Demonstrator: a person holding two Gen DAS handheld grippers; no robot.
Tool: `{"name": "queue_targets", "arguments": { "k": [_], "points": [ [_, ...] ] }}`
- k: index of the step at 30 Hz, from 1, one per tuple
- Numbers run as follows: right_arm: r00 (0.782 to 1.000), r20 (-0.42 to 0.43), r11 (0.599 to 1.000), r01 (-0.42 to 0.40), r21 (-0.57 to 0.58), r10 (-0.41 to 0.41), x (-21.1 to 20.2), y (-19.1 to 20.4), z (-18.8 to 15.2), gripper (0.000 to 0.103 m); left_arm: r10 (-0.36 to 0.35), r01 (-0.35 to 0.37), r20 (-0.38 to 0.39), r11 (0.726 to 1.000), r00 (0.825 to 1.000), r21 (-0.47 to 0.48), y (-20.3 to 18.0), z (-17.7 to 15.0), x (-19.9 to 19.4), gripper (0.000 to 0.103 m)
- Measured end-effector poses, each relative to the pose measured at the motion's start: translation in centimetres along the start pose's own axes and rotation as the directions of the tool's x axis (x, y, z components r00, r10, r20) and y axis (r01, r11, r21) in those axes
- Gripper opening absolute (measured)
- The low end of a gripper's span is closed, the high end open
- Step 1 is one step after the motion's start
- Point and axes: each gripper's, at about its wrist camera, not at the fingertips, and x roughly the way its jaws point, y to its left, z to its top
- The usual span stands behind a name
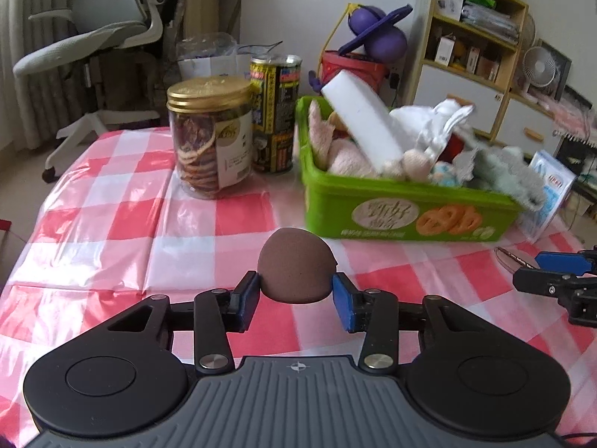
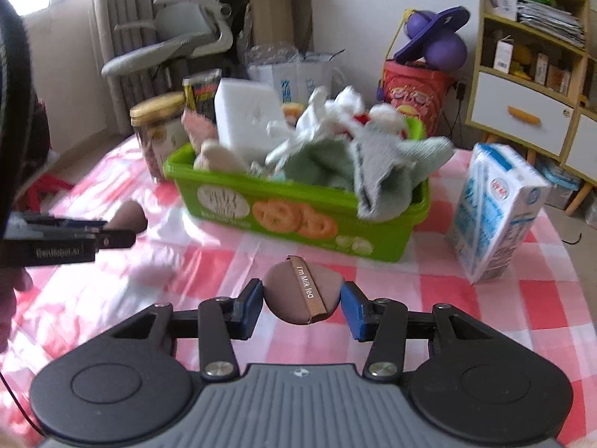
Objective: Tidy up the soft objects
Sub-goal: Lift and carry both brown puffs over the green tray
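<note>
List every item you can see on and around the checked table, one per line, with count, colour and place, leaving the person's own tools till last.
makeup sponge: one, brown, egg-shaped, between left tongs.
powder puff: one, brown with lettered strap, between right tongs.
bin: one, green, mid-table, heaped with soft things.
foam block: one, white, leaning in the bin.
jar: one, clear, gold lid, left of the bin.
can: one, black and yellow, behind the jar.
carton: one, blue and white, right of the bin.
left tongs: shut on the sponge.
right tongs: shut on the puff.
</note>
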Motion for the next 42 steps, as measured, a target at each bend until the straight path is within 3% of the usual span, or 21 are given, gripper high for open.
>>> {"name": "queue_targets", "arguments": {
  "k": [16,23,28,42],
  "points": [
    [0.983,0.184,0.993,-0.039,0.109,0.019,-4.2,-1.6,4.5,0.016,-0.121,0.117,0.102,0.992,0.987,0.051,-4.1,4.6,-1.7,0.044],
    [0.98,0.198,0.985,-0.027,0.17,-0.007,-2.6,-3.1,7.0,0.017,-0.172,0.166,0.116,0.984,0.978,0.059,-7.1,6.9,0.3,0.047],
    [0.978,0.206,0.975,-0.035,0.219,-0.011,-0.8,-4.4,8.3,0.017,-0.18,0.165,0.122,0.979,0.976,0.121,-9.3,7.8,2.6,0.048],
    [0.984,0.178,0.965,-0.023,0.26,-0.025,3.6,-6.0,8.5,0.018,-0.186,0.17,0.116,0.976,0.976,0.137,-9.7,7.5,6.8,0.052]
  ]
}}
